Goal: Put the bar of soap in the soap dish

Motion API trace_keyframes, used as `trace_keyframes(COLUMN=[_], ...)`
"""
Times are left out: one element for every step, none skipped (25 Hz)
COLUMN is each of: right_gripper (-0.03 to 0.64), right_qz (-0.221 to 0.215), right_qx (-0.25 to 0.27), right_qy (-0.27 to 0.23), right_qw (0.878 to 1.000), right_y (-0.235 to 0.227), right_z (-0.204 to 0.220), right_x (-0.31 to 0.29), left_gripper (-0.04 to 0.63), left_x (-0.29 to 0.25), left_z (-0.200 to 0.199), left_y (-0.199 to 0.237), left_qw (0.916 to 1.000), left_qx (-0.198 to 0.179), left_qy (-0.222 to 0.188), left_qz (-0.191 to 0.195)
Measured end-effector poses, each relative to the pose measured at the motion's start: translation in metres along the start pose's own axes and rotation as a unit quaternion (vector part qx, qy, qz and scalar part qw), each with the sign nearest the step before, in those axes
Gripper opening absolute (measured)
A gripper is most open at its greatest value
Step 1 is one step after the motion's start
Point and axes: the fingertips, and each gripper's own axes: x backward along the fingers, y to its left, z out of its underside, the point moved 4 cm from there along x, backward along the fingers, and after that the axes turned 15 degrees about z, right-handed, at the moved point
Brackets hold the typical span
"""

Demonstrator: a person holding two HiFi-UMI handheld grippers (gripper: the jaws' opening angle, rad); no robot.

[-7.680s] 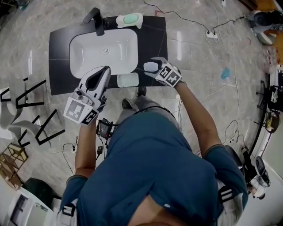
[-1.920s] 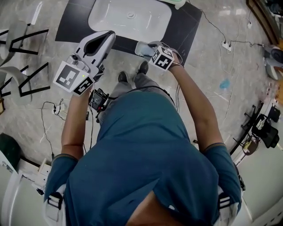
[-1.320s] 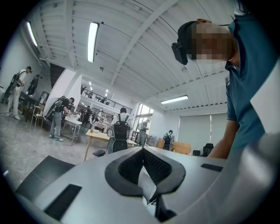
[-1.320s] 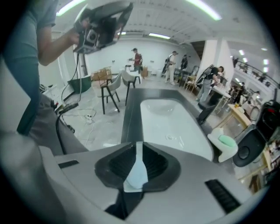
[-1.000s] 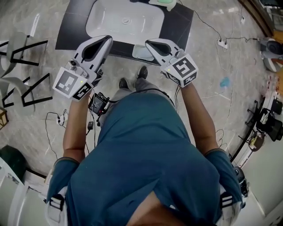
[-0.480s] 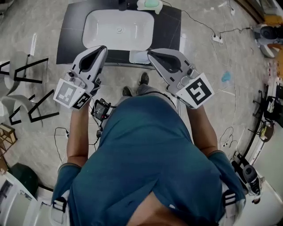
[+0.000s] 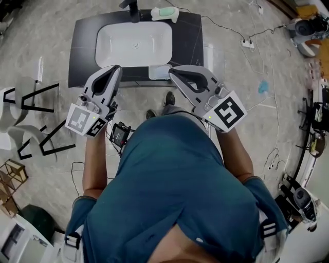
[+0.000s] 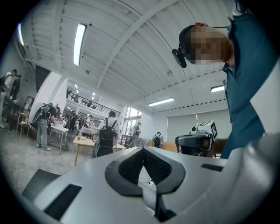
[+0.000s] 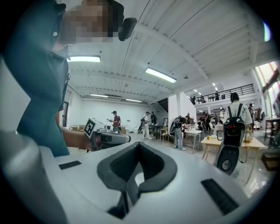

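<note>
with a green bar of soap [image 7: 164, 12] seen in the soap dish [image 7: 174, 15] at the sink's [image 7: 110, 51] 1 o'clock, placing is judged done, and the left gripper [image 7: 115, 69] and right gripper [image 7: 172, 72], both closed on nothing, need only be lowered.

from my head view i see a mint-green bar of soap [image 7: 165, 11] lying flat in a white soap dish [image 7: 153, 14] at the back edge of the dark counter [image 7: 85, 51], just right of the tap [image 7: 132, 6]. a second dish [image 7: 157, 73], pale and rectangular with rounded corners, sits flat at the counter's front edge, in front of the basin [image 7: 133, 43]. its inside looks pale all over; i can't tell whether a bar lies in it.
</note>
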Motion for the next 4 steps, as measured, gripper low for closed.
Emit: trace_keyframes(right_gripper=[0.014, 0.014, 0.014, 0.014], right_qz=[0.001, 0.002, 0.003, 0.005], right_qx=[-0.001, -0.002, -0.003, -0.004], right_qy=[0.0, 0.0, -0.001, -0.001], right_qw=[1.0, 1.0, 1.0, 1.0], right_y=[0.0007, 0.0011, 0.0014, 0.0016], right_z=[-0.0011, -0.0024, -0.0038, -0.0052], right_x=[0.0023, 0.0042, 0.0057, 0.0072], left_gripper=[0.003, 0.003, 0.003, 0.003], left_x=[0.0001, 0.0001, -0.0001, -0.0004], left_z=[-0.001, -0.0021, -0.0033, -0.0046], left_y=[-0.0018, -0.0033, -0.0043, -0.0052], left_qw=[1.0, 1.0, 1.0, 1.0], left_qx=[0.0, 0.0, -0.001, -0.001], left_qy=[0.0, -0.001, -0.001, -0.001], left_qz=[0.0, 0.001, 0.002, 0.002])
